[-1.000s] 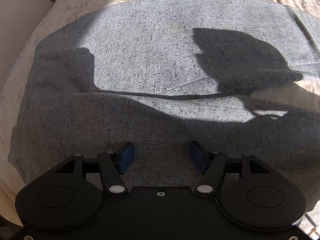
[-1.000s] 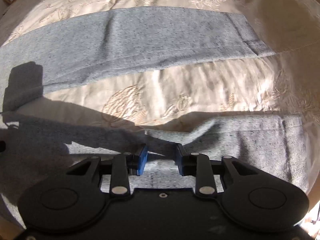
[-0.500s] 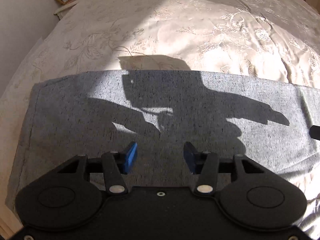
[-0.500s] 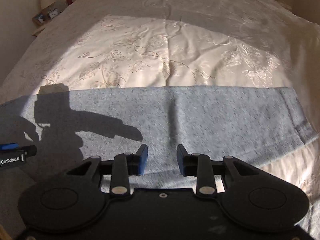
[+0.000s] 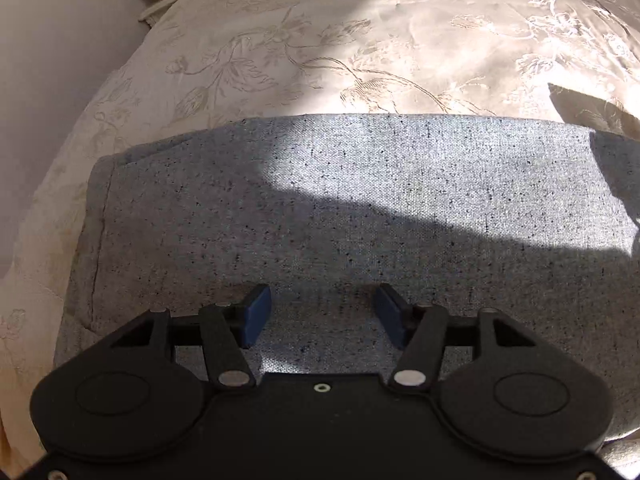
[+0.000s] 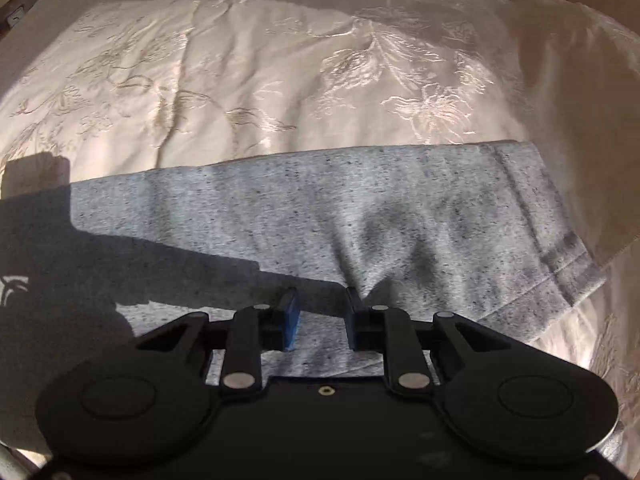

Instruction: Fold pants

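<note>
The grey flecked pants (image 5: 360, 208) lie flat on the bed, one leg seemingly laid over the other to make a long band across the cream embroidered bedspread (image 5: 320, 52). In the right wrist view the hemmed cuffs (image 6: 560, 248) sit at the band's right end, with a soft ripple in the cloth just ahead of the jaws.

The left gripper (image 5: 320, 312) hangs over the other end of the band (probably the waist, with a stitched seam near its left edge); its jaws stand wide apart and have just opened a little further, with nothing pinched between them. The right gripper (image 6: 322, 318) hovers above the leg near the cuffs; its jaws have just been narrowing but a clear gap remains, and the cloth beneath looks ungripped.

The step in hand is probably the next crosswise fold. To do it well, each gripper should take every layer at the near edge, lift evenly, and carry the cuffs toward the waist without dragging. Smoothing the ripple first would keep the crease straight; a one-layer pinch risks peeling the legs apart.
</note>
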Available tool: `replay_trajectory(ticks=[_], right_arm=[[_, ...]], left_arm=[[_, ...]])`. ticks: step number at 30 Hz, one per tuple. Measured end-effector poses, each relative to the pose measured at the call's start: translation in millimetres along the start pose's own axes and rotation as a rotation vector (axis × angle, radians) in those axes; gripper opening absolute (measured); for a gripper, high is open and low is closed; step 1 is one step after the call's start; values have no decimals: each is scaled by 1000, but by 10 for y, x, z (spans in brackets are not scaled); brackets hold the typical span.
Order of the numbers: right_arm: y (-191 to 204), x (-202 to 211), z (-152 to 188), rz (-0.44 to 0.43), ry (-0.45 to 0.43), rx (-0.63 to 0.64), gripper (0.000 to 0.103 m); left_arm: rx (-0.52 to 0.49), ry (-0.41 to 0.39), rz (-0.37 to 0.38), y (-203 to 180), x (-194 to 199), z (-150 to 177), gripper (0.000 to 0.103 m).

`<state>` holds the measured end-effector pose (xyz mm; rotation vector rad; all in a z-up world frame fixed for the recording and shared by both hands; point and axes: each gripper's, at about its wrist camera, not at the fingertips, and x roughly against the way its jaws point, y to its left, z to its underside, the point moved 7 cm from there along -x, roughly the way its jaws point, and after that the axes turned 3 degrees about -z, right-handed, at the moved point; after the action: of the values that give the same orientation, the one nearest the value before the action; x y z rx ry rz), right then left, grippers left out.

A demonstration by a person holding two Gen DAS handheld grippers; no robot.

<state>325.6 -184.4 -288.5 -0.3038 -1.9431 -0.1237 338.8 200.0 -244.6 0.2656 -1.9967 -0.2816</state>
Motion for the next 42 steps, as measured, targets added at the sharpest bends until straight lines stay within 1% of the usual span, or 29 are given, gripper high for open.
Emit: replay_trajectory(ticks=[2,3,5,7,10,11,13,16,18,20,21,23,26,27,29,31,33,35,37,39,42], right_arm=[[-89,77,-41,37,-16,-21,23],[-90,129,-79,27,-41,-22,24],[88,245,-158,-29,-73,-2,25],[376,249,-236,-98,-81,44,26],[802,120,-325,-147,-88,140,25],[921,56,-318,-147,-81,176,24],[959,-82,-346,-118,-68,203,21],[704,-181,-388,-91,-59,132,19],[362,-169,-384,-29,-50,76,19],[34,-154,-342,72,-34,68,20],[-119,-112,-303,107,-29,68,20],[-406,78,-202,126,-48,36,21],[-773,517,77,122,-123,-33,22],[-884,660,208,126,-142,-53,25],[-1075,925,549,135,-160,-89,27],[-1186,1119,893,138,-187,-108,30],[-1287,1308,1336,102,-217,-118,30],[-1359,1425,1714,64,-204,-166,30],[-1421,1493,2068,52,-170,-215,30],[-1468,1552,2394,50,-146,-246,30],[-1495,1498,2687,45,-103,-276,30]], left_arm=[[28,-38,21,-13,88,-104,59],[40,-64,39,-34,132,-180,59],[46,-94,69,-143,154,-327,59],[33,-100,82,-278,110,-457,59],[14,-89,51,-401,-59,-575,61],[11,-76,25,-401,-135,-583,64],[8,-59,-8,-344,-265,-563,65],[6,-73,-48,-188,-335,-543,66],[-2,-67,-83,-77,-341,-511,66],[0,-55,-109,44,-280,-487,64],[7,-51,-114,102,-218,-457,63],[24,-65,-102,187,-43,-371,62],[30,-105,-80,248,311,-133,62],[26,-112,-75,239,410,-45,62],[-2,-125,-48,150,674,201,62],[-35,-133,-24,2,907,448,62],[-74,-137,8,-204,1134,708,62],[-108,-130,54,-439,1353,956,62],[-148,-123,113,-702,1546,1173,62],[-194,-121,154,-989,1719,1369,62],[-242,-110,196,-1335,1910,1573,62]])
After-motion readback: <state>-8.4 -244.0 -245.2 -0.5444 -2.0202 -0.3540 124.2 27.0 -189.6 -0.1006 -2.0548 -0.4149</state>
